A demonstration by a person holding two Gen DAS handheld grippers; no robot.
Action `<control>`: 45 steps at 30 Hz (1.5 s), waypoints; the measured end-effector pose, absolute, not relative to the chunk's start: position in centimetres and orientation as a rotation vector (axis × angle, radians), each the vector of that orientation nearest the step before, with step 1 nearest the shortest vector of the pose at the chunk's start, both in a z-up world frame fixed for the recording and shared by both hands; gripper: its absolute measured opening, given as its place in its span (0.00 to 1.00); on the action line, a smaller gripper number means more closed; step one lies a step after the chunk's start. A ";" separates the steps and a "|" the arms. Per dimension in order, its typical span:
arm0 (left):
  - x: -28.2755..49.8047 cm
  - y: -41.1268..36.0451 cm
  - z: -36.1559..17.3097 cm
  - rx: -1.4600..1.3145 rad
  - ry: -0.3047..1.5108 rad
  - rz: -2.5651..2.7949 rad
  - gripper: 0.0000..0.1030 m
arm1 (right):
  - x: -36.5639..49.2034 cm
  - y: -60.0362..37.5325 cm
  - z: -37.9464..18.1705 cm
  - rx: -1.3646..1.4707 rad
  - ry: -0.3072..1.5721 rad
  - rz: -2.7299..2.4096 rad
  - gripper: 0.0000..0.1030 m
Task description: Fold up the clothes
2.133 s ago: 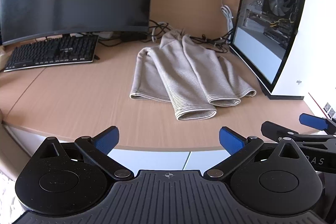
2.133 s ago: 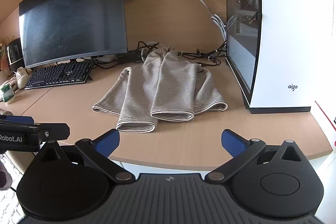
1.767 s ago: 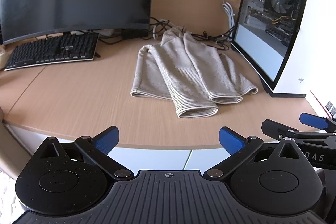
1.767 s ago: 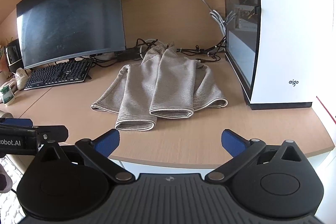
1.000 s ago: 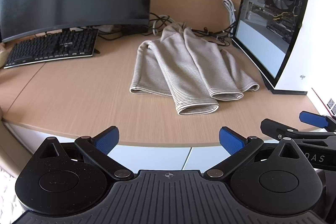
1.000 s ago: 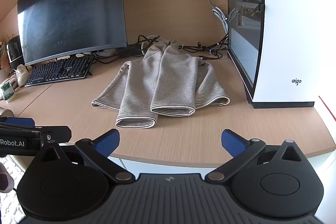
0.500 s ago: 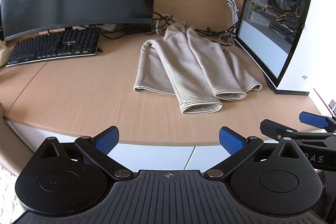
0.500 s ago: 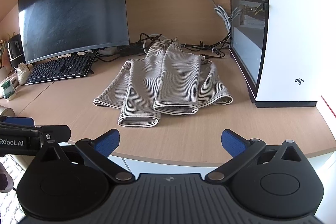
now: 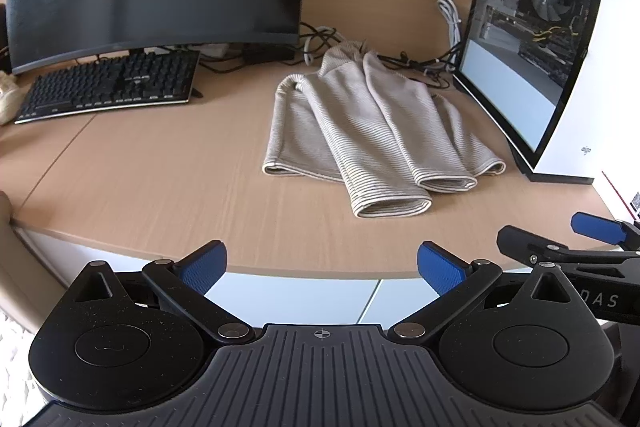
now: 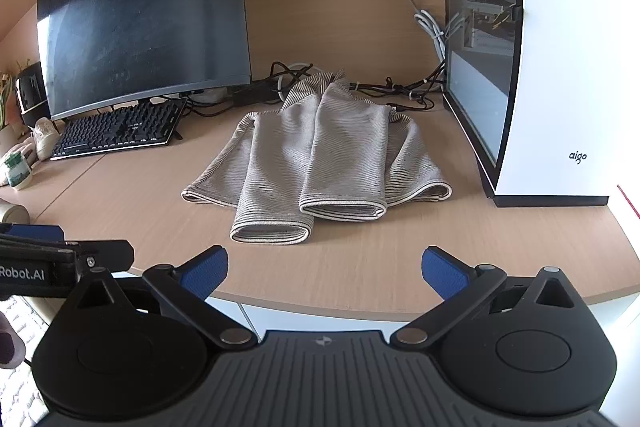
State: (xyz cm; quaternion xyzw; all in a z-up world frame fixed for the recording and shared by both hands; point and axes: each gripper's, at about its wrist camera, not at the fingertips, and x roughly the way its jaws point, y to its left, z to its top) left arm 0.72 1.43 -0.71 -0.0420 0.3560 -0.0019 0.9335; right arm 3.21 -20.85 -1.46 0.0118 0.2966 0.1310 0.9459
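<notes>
Wooden counter [image 9: 160, 187] holds your striped beige sweater [image 10: 320, 155], sleeves laid over (cables [image 10: 400, 91] just behind could snag); each hand-held gripper [image 9: 320, 263] [image 10: 324, 269] gapes wide, empty.

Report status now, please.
Left tool open, right tool open, both empty. Sweater flat on desk, sleeves folded in. Nothing blocking.

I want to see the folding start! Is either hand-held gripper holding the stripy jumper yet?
No. The left hand-held gripper and the right hand-held gripper are both open and empty, short of the beige striped knitted jumper.
</notes>
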 end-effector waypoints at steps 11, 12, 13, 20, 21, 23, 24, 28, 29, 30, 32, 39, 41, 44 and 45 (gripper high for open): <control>2.1 1.9 -1.4 -0.104 0.759 -0.013 1.00 | 4.0 -20.8 -1.6 0.024 0.622 0.261 1.00; 2.4 2.0 -1.5 -0.107 0.768 -0.017 1.00 | 4.2 -20.7 -1.7 0.026 0.629 0.258 1.00; 2.7 2.1 -1.6 -0.108 0.774 -0.021 1.00 | 4.4 -20.7 -1.8 0.027 0.634 0.255 1.00; 5.1 3.1 -2.2 -0.117 0.799 -0.074 1.00 | 5.7 -20.0 -2.2 0.051 0.669 0.217 1.00; 5.5 3.4 -2.4 -0.121 0.807 -0.085 1.00 | 6.1 -19.8 -2.4 0.055 0.679 0.211 1.00; 6.4 3.9 -2.8 -0.130 0.823 -0.108 1.00 | 6.8 -19.4 -2.5 0.064 0.697 0.198 1.00; 6.8 4.3 -3.0 -0.136 0.831 -0.119 1.00 | 7.1 -19.2 -2.6 0.070 0.707 0.188 1.00; 8.9 6.4 -3.5 -0.177 0.850 -0.166 1.00 | 8.6 -17.9 -2.8 0.079 0.734 0.148 1.00; 9.5 6.9 -3.6 -0.187 0.852 -0.174 1.00 | 9.0 -17.4 -2.8 0.077 0.738 0.138 1.00; 10.0 7.4 -3.7 -0.197 0.855 -0.184 1.00 | 9.4 -17.1 -2.7 0.082 0.744 0.129 1.00; 11.2 8.4 -3.8 -0.219 0.865 -0.207 1.00 | 10.2 -16.4 -2.5 0.094 0.757 0.112 1.00; 15.3 9.3 -4.3 -0.269 0.890 -0.300 1.00 | 11.1 -15.1 -1.5 0.114 0.769 0.038 1.00; 16.4 8.8 -4.3 -0.275 0.899 -0.320 1.00 | 11.0 -15.4 -1.4 0.112 0.771 0.020 1.00; 17.5 8.1 -4.1 -0.270 0.899 -0.356 1.00 | 12.0 -16.1 -1.6 0.119 0.777 0.004 1.00; 17.8 7.8 -4.1 -0.263 0.897 -0.360 1.00 | 12.8 -16.4 -1.6 0.123 0.776 0.013 1.00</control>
